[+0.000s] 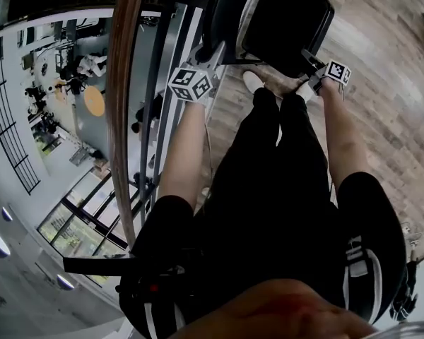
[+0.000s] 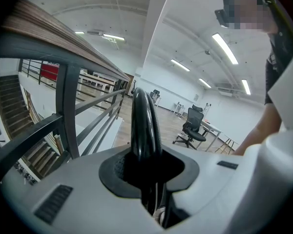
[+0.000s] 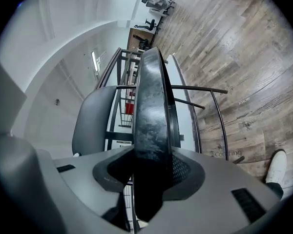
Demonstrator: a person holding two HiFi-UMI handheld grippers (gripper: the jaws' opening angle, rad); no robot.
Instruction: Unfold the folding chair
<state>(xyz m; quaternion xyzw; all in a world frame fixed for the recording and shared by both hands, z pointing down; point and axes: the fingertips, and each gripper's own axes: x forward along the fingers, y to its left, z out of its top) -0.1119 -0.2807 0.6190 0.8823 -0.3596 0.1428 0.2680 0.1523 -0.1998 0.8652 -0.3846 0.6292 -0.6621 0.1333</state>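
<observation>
Folding chair (image 1: 286,27) at 12 o'clock seems nearly open, with left claw (image 2: 145,172) clamped on frame tube (image 2: 144,126) and right claw (image 3: 149,174) on seat edge (image 3: 154,111); settling and release left.

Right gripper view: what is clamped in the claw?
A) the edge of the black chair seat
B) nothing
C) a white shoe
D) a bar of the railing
A: the right claw is shut on the black chair seat, seen edge-on between its jaws.
</observation>
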